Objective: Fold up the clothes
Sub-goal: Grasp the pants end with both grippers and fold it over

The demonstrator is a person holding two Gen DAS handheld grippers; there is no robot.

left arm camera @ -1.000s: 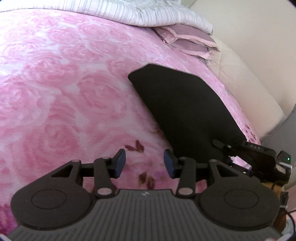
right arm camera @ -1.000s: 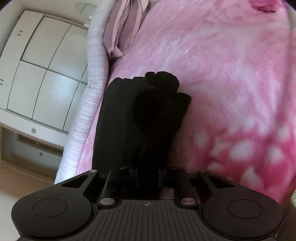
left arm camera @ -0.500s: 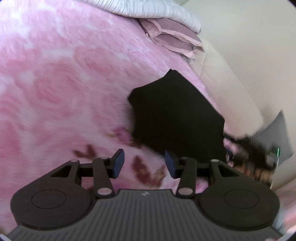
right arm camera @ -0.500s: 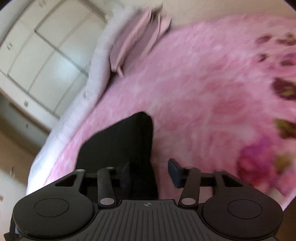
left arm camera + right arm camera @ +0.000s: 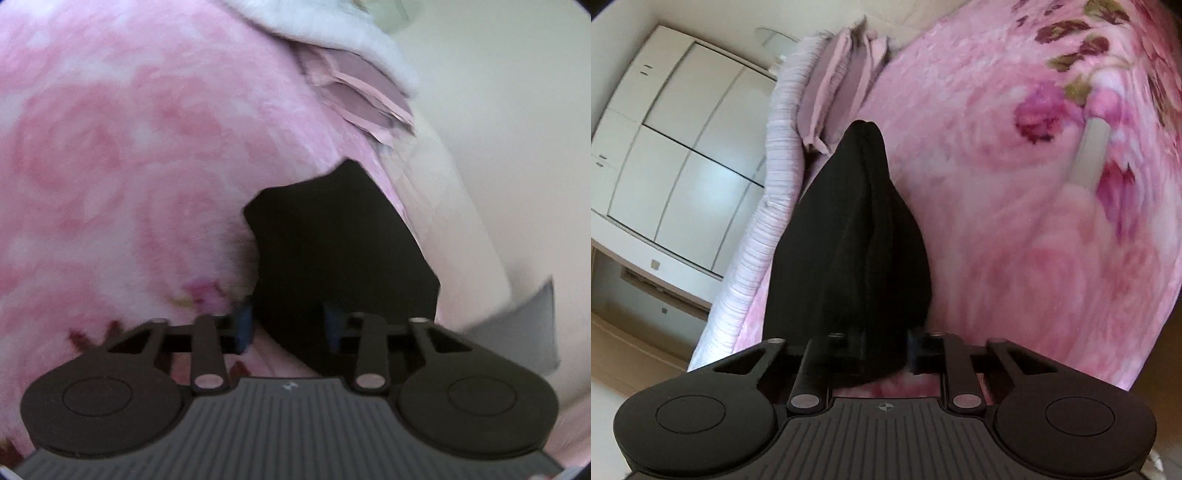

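Both tongs have shifted along the bed since a second ago, and the black garment (image 5: 343, 251), then lying long and flat, now shows shorter and bunched. It lies near the right edge of the pink floral blanket (image 5: 122, 177), just short of the folded mauve bedding (image 5: 362, 92) at the far end.

Left tongs (image 5: 288, 325) are closing with the garment's near corner between the blue pads; a gap shows on both sides, so they do not grip it yet. Right tongs (image 5: 882, 350) are closing too, with a thick ridge of black cloth (image 5: 857, 240) filling the space between the fingers. It looks clamped, likely so the two hands can lift one edge and carry it over for the next fold, though dark cloth against dark fingers makes the contact hard to confirm.

Neither view shows the other tongs, and the garment's type stays unclear
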